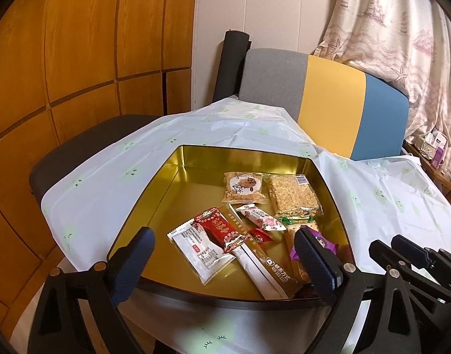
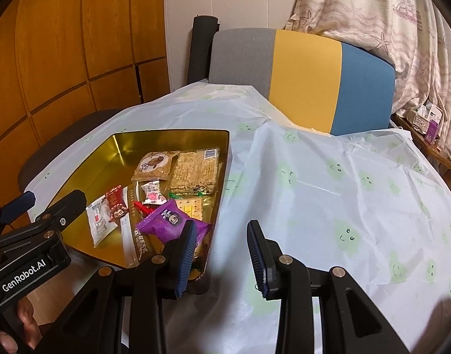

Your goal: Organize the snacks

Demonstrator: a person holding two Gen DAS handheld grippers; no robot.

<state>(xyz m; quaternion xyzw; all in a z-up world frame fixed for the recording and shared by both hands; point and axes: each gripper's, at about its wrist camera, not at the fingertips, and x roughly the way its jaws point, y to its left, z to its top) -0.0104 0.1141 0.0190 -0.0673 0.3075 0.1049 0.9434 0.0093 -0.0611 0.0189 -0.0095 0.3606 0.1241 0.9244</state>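
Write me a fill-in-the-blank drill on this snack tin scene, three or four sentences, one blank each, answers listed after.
1. All the snacks lie inside a square tin whose inside is ____ in colour.
2. The packet nearest the right hand-held gripper is the ____ one.
3. The left hand-held gripper hangs over the tin with its jaws ____.
4. Behind the table stands a chair back striped grey, ____ and blue.

Missing words: gold; purple; open; yellow

both wrist views angled down, close, sharing gold tin (image 1: 172, 174)
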